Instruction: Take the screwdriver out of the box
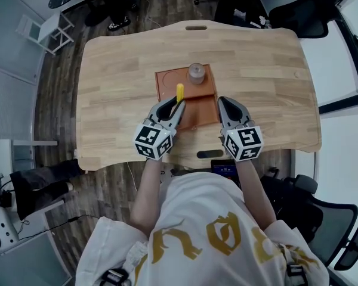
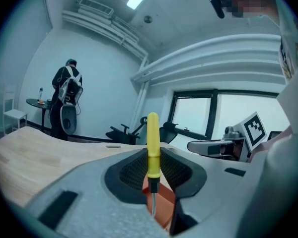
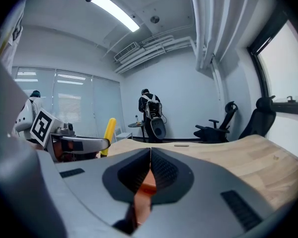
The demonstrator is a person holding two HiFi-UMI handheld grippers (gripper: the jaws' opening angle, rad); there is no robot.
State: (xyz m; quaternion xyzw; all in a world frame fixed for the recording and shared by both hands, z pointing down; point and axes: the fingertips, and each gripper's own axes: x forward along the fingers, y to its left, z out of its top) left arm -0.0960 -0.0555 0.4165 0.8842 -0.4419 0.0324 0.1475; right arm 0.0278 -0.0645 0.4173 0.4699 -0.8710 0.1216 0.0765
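Pinching the yellow-handled screwdriver point(image 1: 179, 92) upright over the box point(image 1: 167, 82), the left claw point(image 1: 178, 105) appears to be in the lift-out step, while the right claw point(image 1: 222, 103) hangs pressed together and empty beside it; the next move likely calls for carrying the tool sideways onto bare bench point(image 1: 119, 70).

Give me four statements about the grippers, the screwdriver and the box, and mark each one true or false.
1. The left gripper is clamped on the yellow-handled screwdriver. True.
2. The screwdriver's handle points down. False: the handle stands up and the metal shaft points down.
3. A round jar sits at the far end of the box. True.
4. The right gripper is wide open. False: its jaw tips meet.
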